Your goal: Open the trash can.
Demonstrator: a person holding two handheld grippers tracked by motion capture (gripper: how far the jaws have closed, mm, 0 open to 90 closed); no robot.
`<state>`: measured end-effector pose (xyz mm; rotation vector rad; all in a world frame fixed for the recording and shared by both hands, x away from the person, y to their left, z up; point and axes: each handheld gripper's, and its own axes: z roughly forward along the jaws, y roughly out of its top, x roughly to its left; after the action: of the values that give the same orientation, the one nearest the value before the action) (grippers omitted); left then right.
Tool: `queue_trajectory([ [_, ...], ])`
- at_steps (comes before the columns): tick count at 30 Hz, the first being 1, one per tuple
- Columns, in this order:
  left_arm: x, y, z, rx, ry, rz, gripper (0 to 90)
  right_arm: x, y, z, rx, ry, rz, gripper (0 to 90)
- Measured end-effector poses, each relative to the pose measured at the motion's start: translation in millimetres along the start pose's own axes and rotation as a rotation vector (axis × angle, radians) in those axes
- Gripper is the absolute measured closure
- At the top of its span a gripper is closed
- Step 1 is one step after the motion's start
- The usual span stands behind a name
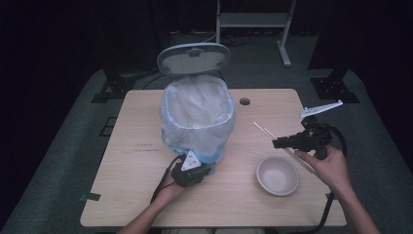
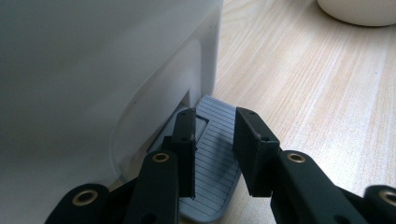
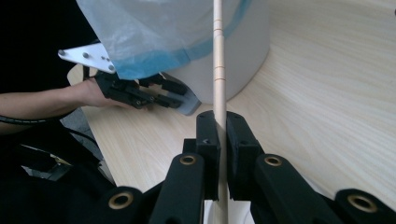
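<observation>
A white pedal bin (image 1: 197,122) lined with a clear plastic bag stands mid-table, its lid (image 1: 194,57) raised. My left gripper (image 1: 207,170) sits at the bin's front base, shut, with its jaws (image 2: 215,119) resting on the grey ribbed pedal (image 2: 215,158) and nothing between them. It also appears in the right gripper view (image 3: 175,95), pressed on the pedal (image 3: 187,105). My right gripper (image 1: 277,143) hovers above the table right of the bin, shut on wooden chopsticks (image 1: 264,130). One stick (image 3: 218,60) runs up between its pads (image 3: 219,119) towards the bin.
An empty beige bowl (image 1: 277,175) sits on the wooden table (image 1: 141,170) in front of the right hand; its rim (image 2: 359,11) shows in the left gripper view. A small hole (image 1: 244,101) is in the tabletop behind the bin. Dark floor and a metal frame lie beyond.
</observation>
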<state>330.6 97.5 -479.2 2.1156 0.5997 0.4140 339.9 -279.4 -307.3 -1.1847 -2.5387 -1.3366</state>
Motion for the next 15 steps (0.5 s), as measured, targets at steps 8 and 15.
queue_trajectory([
  [8,0.1,-0.1,0.3,-0.003,-0.001,-0.002,70.0,5.7,14.5,-3.1,0.002,0.010,-0.026,84.7],
  [15,0.2,0.0,0.0,-0.001,-0.001,-0.001,70.0,10.6,27.8,-4.7,0.002,0.019,-0.048,84.7],
])
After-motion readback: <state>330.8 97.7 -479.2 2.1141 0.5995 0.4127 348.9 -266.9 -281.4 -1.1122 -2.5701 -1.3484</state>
